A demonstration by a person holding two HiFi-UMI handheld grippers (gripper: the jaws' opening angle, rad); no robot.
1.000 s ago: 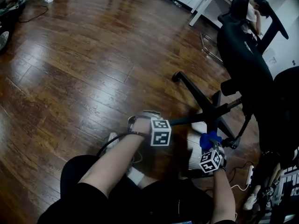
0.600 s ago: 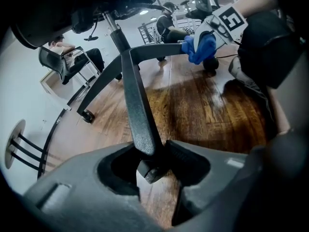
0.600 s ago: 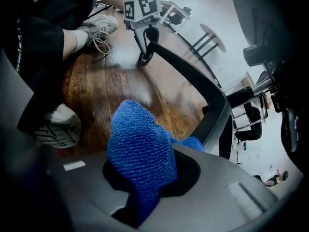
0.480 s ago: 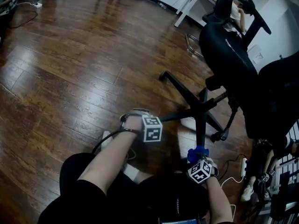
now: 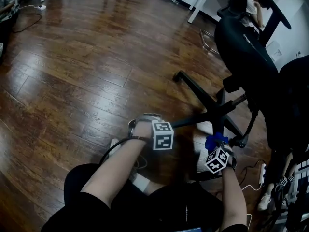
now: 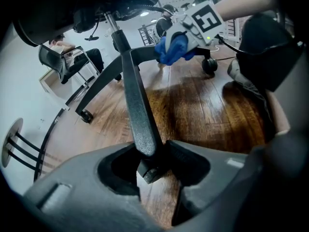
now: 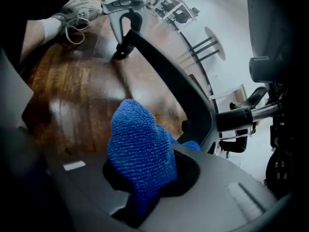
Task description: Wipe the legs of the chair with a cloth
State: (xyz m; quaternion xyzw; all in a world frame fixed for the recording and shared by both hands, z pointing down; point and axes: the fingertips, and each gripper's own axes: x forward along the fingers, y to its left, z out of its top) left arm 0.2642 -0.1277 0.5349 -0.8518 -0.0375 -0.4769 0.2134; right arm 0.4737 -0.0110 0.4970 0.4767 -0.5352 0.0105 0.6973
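Note:
A black office chair stands on a star base (image 5: 218, 111) with several legs. My left gripper (image 5: 143, 121) is shut on the outer end of one black chair leg (image 5: 188, 123); the left gripper view shows that leg (image 6: 137, 105) clamped between the jaws (image 6: 149, 158). My right gripper (image 5: 217, 146) is shut on a blue cloth (image 5: 215, 140), which lies against a near leg just below the hub. In the right gripper view the cloth (image 7: 140, 144) bulges out of the jaws (image 7: 145, 178) beside the leg (image 7: 169, 81).
A second black chair (image 5: 248, 52) stands behind at the right, and a white table leg (image 5: 197, 6) at the top. A power strip with a cable (image 5: 263, 172) lies on the wooden floor at the right. My own knees and shoe (image 7: 77, 8) are close below.
The right gripper drew the cloth outward along the leg toward me, then slid it back up toward the hub. The left gripper kept its hold on its leg without moving.

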